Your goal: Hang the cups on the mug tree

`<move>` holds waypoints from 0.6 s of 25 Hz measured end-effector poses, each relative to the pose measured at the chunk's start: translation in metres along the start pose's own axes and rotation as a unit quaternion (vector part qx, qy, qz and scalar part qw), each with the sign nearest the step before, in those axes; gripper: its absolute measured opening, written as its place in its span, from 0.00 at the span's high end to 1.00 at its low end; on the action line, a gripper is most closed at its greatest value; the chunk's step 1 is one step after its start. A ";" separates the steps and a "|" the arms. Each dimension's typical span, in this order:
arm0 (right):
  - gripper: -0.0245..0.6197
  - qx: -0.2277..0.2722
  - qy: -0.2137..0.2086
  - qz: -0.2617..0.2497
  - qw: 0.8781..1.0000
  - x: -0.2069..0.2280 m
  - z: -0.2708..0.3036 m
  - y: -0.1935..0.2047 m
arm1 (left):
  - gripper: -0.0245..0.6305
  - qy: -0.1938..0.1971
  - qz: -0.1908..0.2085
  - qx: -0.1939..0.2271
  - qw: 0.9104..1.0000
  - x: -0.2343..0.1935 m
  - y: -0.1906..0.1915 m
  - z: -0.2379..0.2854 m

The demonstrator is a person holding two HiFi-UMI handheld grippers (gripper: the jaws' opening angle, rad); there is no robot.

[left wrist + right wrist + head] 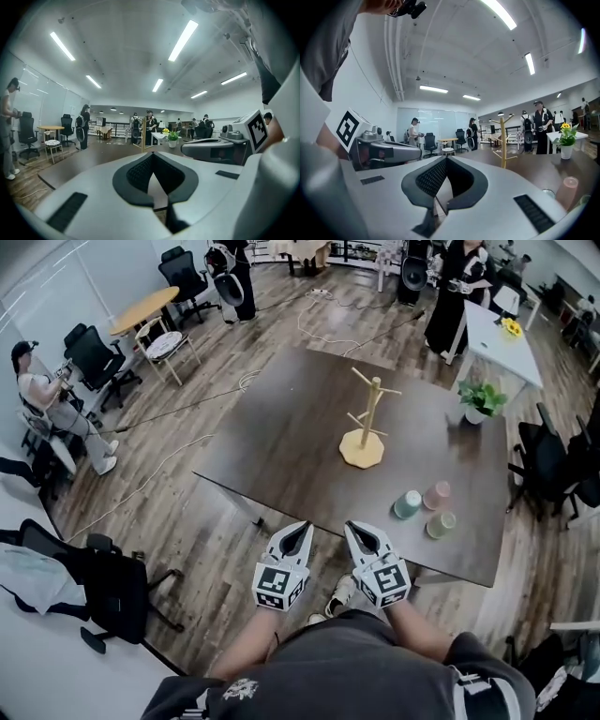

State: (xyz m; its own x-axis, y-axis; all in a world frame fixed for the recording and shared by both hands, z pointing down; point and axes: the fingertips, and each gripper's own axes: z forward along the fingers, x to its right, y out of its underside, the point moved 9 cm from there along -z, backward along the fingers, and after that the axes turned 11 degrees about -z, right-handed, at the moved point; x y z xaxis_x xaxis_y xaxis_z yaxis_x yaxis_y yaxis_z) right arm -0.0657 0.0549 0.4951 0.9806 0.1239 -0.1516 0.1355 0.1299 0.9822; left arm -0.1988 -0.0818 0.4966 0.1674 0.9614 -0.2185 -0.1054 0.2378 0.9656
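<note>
A wooden mug tree (364, 423) stands upright near the middle of the dark table (281, 456), with bare pegs. Three cups sit to its right near the table's front: teal (407, 504), pink (437, 494) and pale green (441, 524). My left gripper (301, 530) and right gripper (353, 531) hover side by side over the near table edge, both shut and empty. The left gripper view (153, 174) shows the tree (143, 136) far ahead. In the right gripper view (446, 180) the tree (503, 140) and pink cup (569, 185) lie ahead to the right.
A potted plant (481, 399) stands at the table's far right corner. Black office chairs (548, 465) crowd the right side, and another chair with a bag (108, 587) sits at the left. People stand and sit around the room, and cables run across the wood floor.
</note>
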 end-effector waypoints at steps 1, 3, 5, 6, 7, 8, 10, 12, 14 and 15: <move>0.92 0.000 0.003 0.002 1.000 0.008 0.005 0.001 | 0.95 0.004 0.003 -0.004 1.000 -0.003 -0.002 0.010; 0.92 0.000 0.008 0.006 1.000 0.024 0.015 0.005 | 0.95 0.012 0.008 -0.009 1.000 -0.010 -0.006 0.030; 0.92 -0.001 0.018 0.011 1.000 0.041 0.024 0.012 | 0.95 0.020 0.013 -0.014 1.000 -0.016 -0.008 0.051; 0.92 -0.001 0.024 0.014 1.000 0.049 0.027 0.016 | 0.95 0.025 0.016 -0.017 0.999 -0.018 -0.009 0.062; 0.92 -0.001 0.029 0.017 0.999 0.058 0.030 0.019 | 0.95 0.029 0.019 -0.021 0.999 -0.018 -0.009 0.074; 0.92 0.000 0.034 0.020 0.999 0.067 0.032 0.022 | 0.95 0.033 0.022 -0.025 0.999 -0.019 -0.010 0.084; 0.92 0.001 0.043 0.025 0.999 0.081 0.034 0.028 | 0.95 0.041 0.027 -0.032 0.998 -0.018 -0.012 0.103; 0.92 0.000 0.054 0.025 0.998 0.091 0.035 0.031 | 0.95 0.048 0.030 -0.040 0.998 -0.018 -0.012 0.118; 0.92 0.000 0.063 0.024 0.998 0.101 0.035 0.034 | 0.95 0.051 0.032 -0.048 0.997 -0.018 -0.012 0.130; 0.92 0.000 0.067 0.025 0.997 0.106 0.034 0.036 | 0.95 0.053 0.034 -0.050 0.997 -0.017 -0.012 0.136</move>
State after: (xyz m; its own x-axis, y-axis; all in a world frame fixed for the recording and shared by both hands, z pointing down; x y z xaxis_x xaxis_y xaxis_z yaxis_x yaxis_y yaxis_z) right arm 0.0479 0.0388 0.5179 0.9586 0.2598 -0.1168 0.0876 0.1213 0.9887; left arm -0.0669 -0.1201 0.5084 0.0526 0.9836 -0.1725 -0.2112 0.1798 0.9608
